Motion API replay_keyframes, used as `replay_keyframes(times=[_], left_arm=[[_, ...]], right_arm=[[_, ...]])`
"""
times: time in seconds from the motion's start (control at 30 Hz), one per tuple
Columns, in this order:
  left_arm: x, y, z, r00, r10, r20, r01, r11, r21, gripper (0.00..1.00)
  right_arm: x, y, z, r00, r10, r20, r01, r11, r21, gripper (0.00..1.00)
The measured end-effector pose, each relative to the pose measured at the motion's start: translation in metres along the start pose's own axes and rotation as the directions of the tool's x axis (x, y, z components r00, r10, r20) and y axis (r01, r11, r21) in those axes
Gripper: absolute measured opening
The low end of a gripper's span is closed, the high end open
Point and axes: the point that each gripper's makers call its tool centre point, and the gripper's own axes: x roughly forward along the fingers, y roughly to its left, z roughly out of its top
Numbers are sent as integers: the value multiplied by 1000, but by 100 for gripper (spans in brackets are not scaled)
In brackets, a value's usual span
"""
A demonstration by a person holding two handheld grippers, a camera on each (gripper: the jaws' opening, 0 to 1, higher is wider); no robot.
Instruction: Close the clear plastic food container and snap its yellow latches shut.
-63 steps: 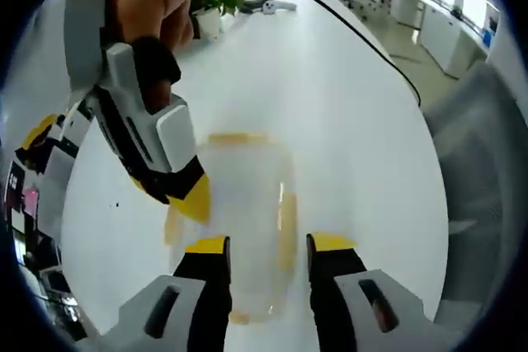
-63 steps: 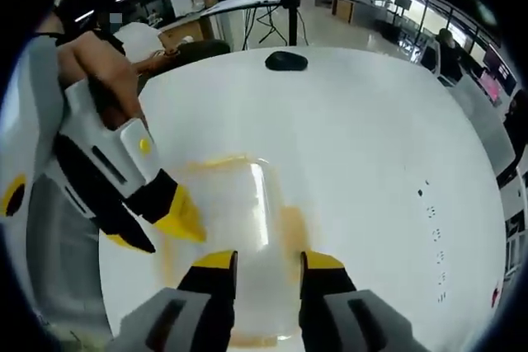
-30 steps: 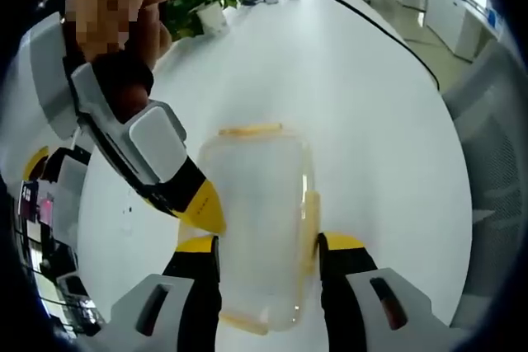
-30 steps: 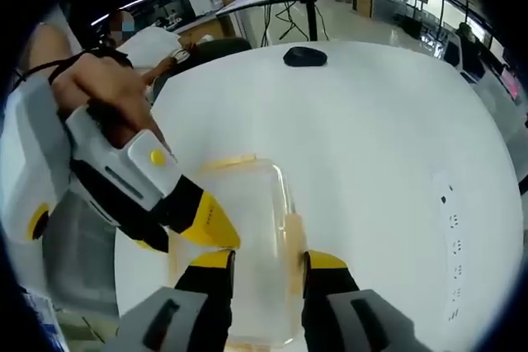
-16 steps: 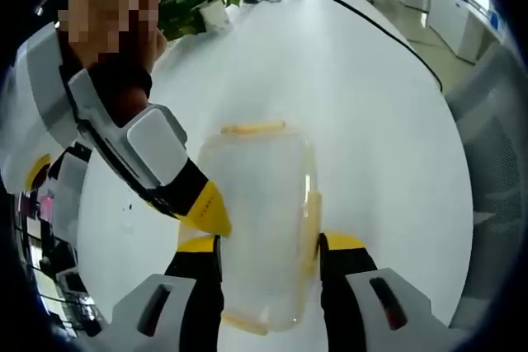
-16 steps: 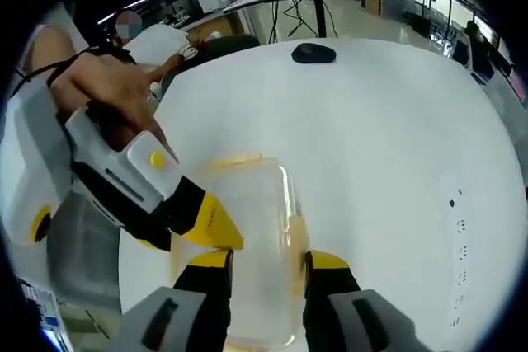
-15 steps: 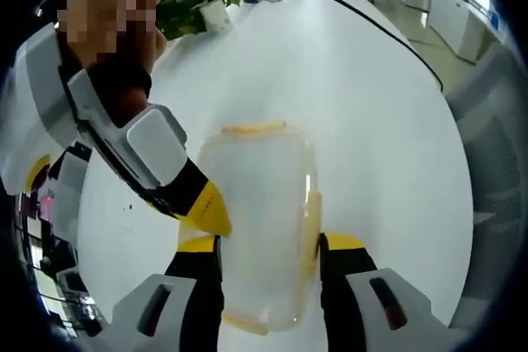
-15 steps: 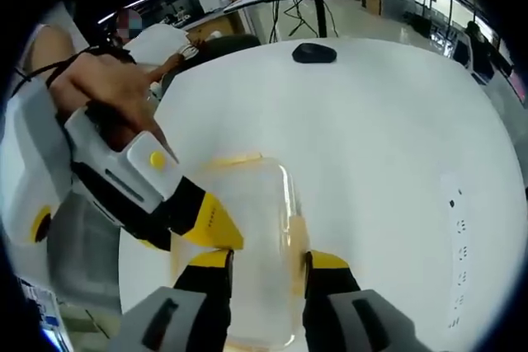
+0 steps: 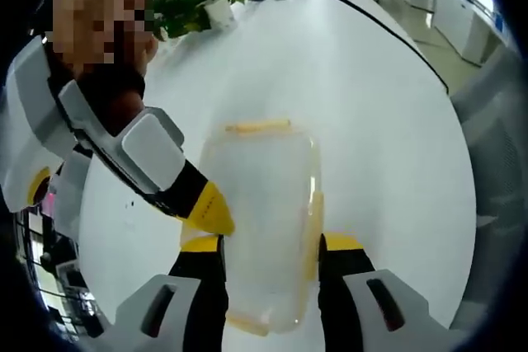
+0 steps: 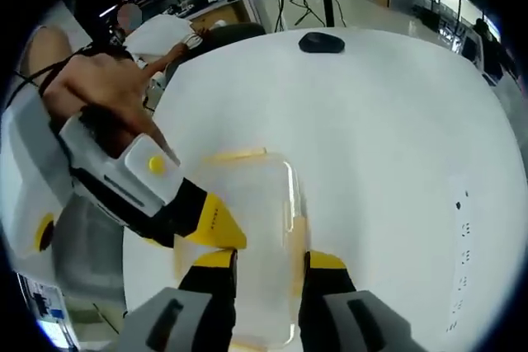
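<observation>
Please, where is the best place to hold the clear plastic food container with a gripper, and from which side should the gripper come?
Probably across its two long sides, from above. The clear plastic food container lies flat on the white table, lid on, and in the left gripper view it fits between the left gripper's spread jaws. Keep off the yellow latches on its edges.

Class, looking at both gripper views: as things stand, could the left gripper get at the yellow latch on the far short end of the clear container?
Probably yes. In the left gripper view the far latch lies bare at the container's far end, straight ahead of the left gripper, whose jaws stand apart. The right gripper sits at the near side edge, not across that path.
</observation>
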Motion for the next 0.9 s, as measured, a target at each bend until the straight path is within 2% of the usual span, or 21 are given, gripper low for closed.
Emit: replay_keyframes(times=[0.17,0.47,0.57,0.6,0.7,0.83,0.9], left_arm=[[1,3,0,1000,9,4,-9,1000,7,40],[-1,3,1,998,34,50,-36,999,36,43],[-3,1,2,999,8,52,-9,1000,25,49],[-3,1,2,998,8,56,-9,1000,19,51],[-7,-3,1,998,-9,63,5,998,63,54],[-13,1,-2,997,-8,72,4,998,66,58],[-15,3,-7,998,-15,65,11,997,70,57]], right_arm=[[-1,2,-2,1000,-7,5,7,1000,1,28],[-4,1,-2,1000,-27,13,27,1000,1,31],[-7,-4,-4,997,-70,38,68,997,48,35],[-8,-4,-5,996,-79,38,78,996,39,37],[-14,-2,-15,994,-112,3,112,993,-34,35],[-20,3,-23,990,-144,6,144,989,-44,38],[-24,6,-26,986,-166,8,166,985,-54,37]])
